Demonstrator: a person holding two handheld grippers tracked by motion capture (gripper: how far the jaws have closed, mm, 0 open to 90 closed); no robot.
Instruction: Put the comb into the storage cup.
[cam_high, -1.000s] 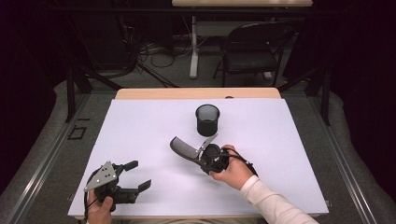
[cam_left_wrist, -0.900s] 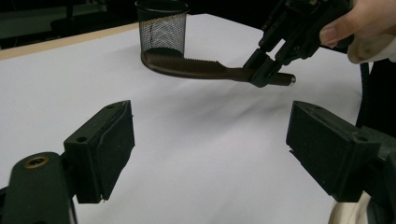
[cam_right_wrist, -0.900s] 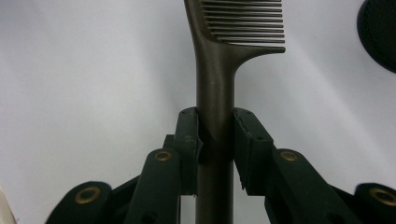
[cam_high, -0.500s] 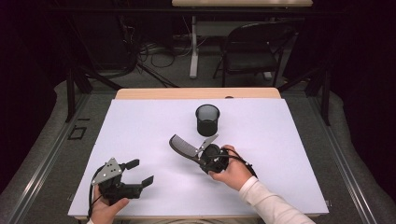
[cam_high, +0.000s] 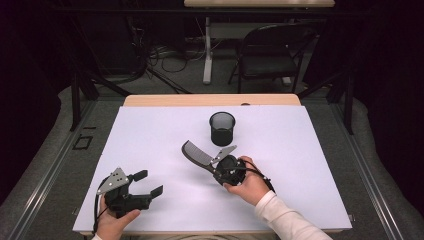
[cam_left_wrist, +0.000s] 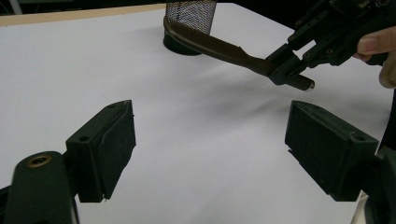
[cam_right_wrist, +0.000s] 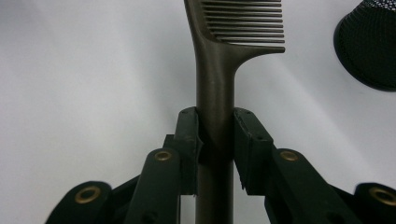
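While the right gripper (cam_high: 220, 165) clamps the handle of a dark brown plastic comb (cam_high: 196, 154), its jaws press on either side of that handle, as the right gripper view makes plain: the two black pads (cam_right_wrist: 189, 135) sit tight against the narrow stem, and the toothed part of the comb (cam_right_wrist: 245, 23) rises beyond them toward the top of the frame. From the high view, the comb points away from the person's hand (cam_high: 248, 184) toward the upper left, its toothed end lifted over the white table surface (cam_high: 300, 150) and lying just in front of a black wire-mesh cup (cam_high: 222, 128), which stands upright near the middle of the table. Comb and cup are near each other, though whether they touch cannot be told. In the left gripper view the comb (cam_left_wrist: 210, 44) slants across the base of the mesh cup (cam_left_wrist: 189, 18), held at its lower end by the right gripper (cam_left_wrist: 292, 70).

Near the front left corner of the table the left gripper (cam_high: 150, 182) is held low over the surface by the person's other hand (cam_high: 112, 222). Its jaws stand wide apart with nothing between them; the left gripper view shows bare white table between its two black pads (cam_left_wrist: 105, 149).
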